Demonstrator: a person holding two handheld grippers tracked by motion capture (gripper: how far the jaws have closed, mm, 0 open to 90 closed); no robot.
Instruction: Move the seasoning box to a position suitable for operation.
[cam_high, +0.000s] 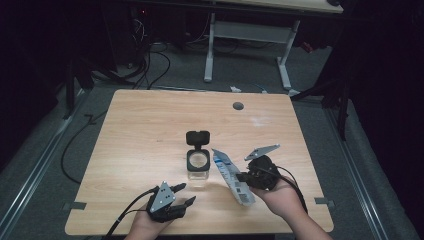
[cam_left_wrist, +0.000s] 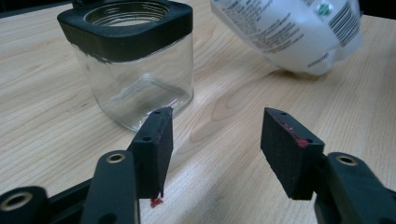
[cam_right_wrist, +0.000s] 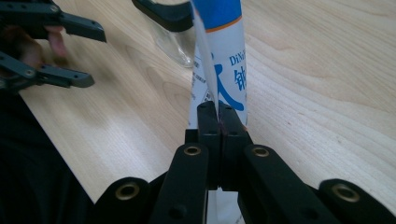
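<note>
The pouch (cam_high: 232, 176) hung tilted just right of the jar (cam_high: 198, 167), its torn upper end leaning toward the jar's open mouth and its lower end close to the table (cam_high: 140, 130). The right gripper (cam_right_wrist: 218, 114) had it pinched flat, jaws pressed together on the film, as its own view showed plainly. The jar stood upright near the middle of the table's near half, clear glass with a black collar, its flip lid (cam_high: 198, 137) thrown back behind it. The left gripper (cam_left_wrist: 215, 140) sat low in front of the jar with its jaws spread and nothing between them, the left pad close to the glass but not on it. To my eye the work was a pour from pouch into jar, not yet begun. Doing it well would mean steadying the jar first, the left jaws brought round its walls and closed below the collar, then lifting the pouch so its opening came over the mouth before tipping. A slow tilt seemed wise; the mouth looked narrow, and a floppy pouch could spill beside it.
</note>
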